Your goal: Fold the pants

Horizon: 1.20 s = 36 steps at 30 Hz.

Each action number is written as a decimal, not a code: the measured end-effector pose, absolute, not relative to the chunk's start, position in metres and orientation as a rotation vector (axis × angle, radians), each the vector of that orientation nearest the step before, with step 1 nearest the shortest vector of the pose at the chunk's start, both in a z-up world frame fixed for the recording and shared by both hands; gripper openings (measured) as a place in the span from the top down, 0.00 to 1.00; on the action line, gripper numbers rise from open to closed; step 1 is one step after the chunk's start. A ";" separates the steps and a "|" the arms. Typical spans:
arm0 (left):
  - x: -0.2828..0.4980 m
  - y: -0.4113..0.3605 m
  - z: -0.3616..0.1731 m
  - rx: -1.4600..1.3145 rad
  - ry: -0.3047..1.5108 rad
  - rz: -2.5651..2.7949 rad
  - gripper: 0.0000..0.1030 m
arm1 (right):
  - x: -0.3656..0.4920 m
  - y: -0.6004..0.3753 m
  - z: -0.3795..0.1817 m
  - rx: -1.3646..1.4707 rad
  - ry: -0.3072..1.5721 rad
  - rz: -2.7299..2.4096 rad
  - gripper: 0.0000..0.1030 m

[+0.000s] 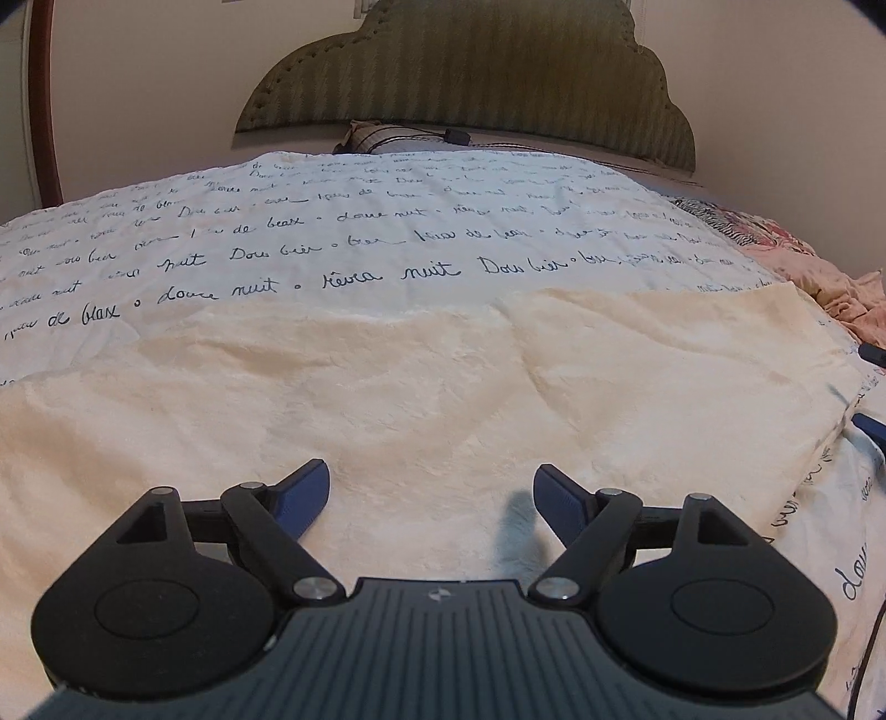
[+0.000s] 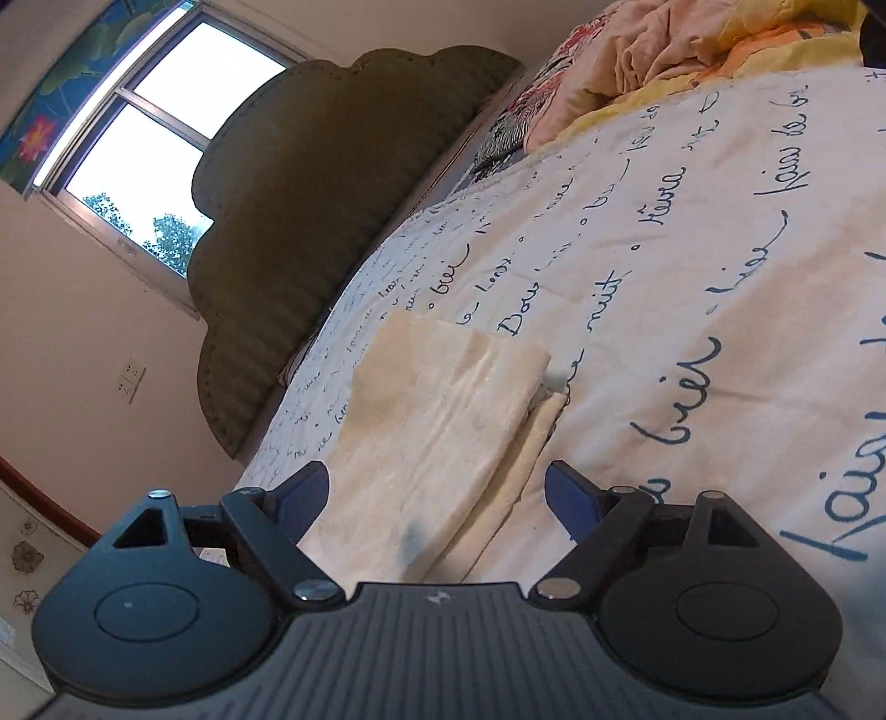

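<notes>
The cream plush pants (image 1: 421, 387) lie flat and folded on the white bedspread with black script (image 1: 343, 221). My left gripper (image 1: 432, 493) is open and empty, low over the near part of the pants. In the right wrist view the pants (image 2: 443, 399) show as a long folded strip with layered edges on its right side. My right gripper (image 2: 437, 498) is open and empty, its fingers on either side of the strip's near end. A blue fingertip (image 1: 872, 426) of the right gripper shows at the right edge of the left wrist view.
A green padded headboard (image 1: 470, 77) stands at the far end of the bed, with a pillow (image 1: 387, 138) below it. A heap of pink and yellow bedding (image 2: 664, 50) lies on the bed's far right. A window (image 2: 149, 127) is on the wall.
</notes>
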State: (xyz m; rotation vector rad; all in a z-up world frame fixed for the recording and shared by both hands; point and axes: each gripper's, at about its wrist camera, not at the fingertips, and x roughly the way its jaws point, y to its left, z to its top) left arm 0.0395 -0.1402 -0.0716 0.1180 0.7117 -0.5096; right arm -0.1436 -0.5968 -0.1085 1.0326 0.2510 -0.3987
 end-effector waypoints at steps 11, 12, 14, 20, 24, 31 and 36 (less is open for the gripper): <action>0.047 -0.142 -0.068 0.081 0.737 -0.520 0.16 | -0.133 -0.607 -0.124 1.093 0.222 -0.505 0.81; 0.048 -0.141 -0.068 0.071 0.741 -0.519 0.16 | -0.135 -0.607 -0.126 1.106 0.207 -0.502 0.83; 0.050 -0.140 -0.067 0.061 0.746 -0.520 0.16 | -0.138 -0.607 -0.126 1.123 0.177 -0.493 0.86; 0.054 -0.138 -0.066 0.056 0.742 -0.498 0.15 | -0.137 -0.582 -0.091 0.969 0.100 -0.412 0.89; 0.052 -0.140 -0.067 0.064 0.736 -0.493 0.15 | -0.109 -0.556 -0.064 0.723 0.232 -0.288 0.89; 0.049 -0.143 -0.070 0.104 0.732 -0.499 0.14 | -0.066 -0.502 -0.064 0.361 0.498 -0.260 0.88; 0.051 -0.141 -0.070 0.097 0.737 -0.505 0.13 | -0.103 -0.529 -0.080 0.618 0.438 -0.323 0.55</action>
